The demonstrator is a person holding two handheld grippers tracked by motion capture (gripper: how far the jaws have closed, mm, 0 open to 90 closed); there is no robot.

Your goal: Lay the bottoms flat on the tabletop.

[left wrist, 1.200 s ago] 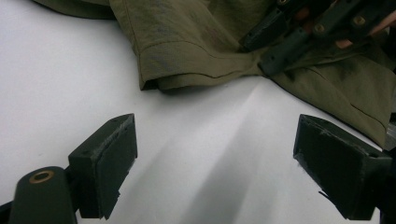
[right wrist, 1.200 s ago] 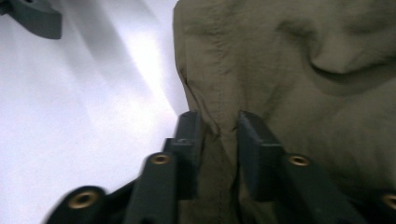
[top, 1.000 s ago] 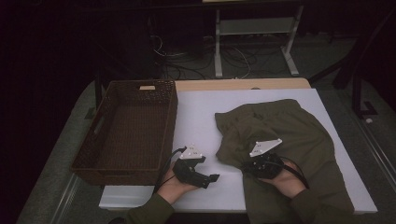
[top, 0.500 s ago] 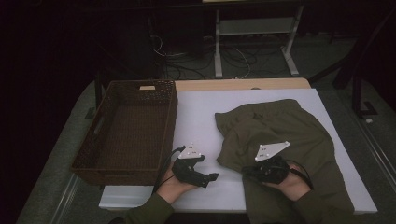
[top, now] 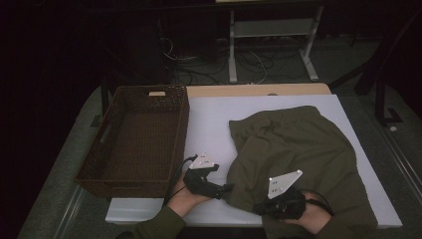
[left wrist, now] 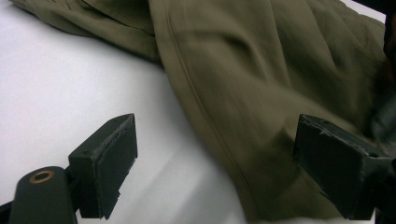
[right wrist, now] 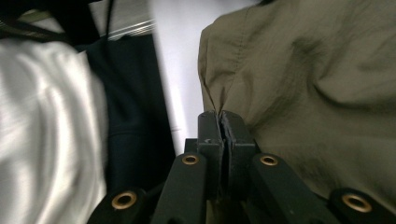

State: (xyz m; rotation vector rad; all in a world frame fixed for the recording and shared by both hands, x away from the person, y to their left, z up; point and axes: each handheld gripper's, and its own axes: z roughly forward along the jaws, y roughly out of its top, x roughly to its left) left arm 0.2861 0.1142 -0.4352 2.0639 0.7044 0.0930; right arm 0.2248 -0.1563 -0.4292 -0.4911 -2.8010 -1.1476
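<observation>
Item: olive garment, spread crumpled over the right half of the white table in the high view; wicker basket at left.

Right gripper: jaws pressed together, a thin fold of hem pinched between them. Risk: so small a bite is likely pulled free once the cloth is tugged.

Left gripper: jaws spread, cloth edge lying between them, ungripped. Risk: only one layer may be caught, or the garment dragged off the table's near edge.

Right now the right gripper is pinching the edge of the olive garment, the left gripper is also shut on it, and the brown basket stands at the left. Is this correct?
Not quite. The left gripper is open: the left gripper view shows its jaws standing wide apart at the hem of the olive garment, not shut on it. The right gripper does pinch the garment's edge, and the brown basket stands at the left.
</observation>
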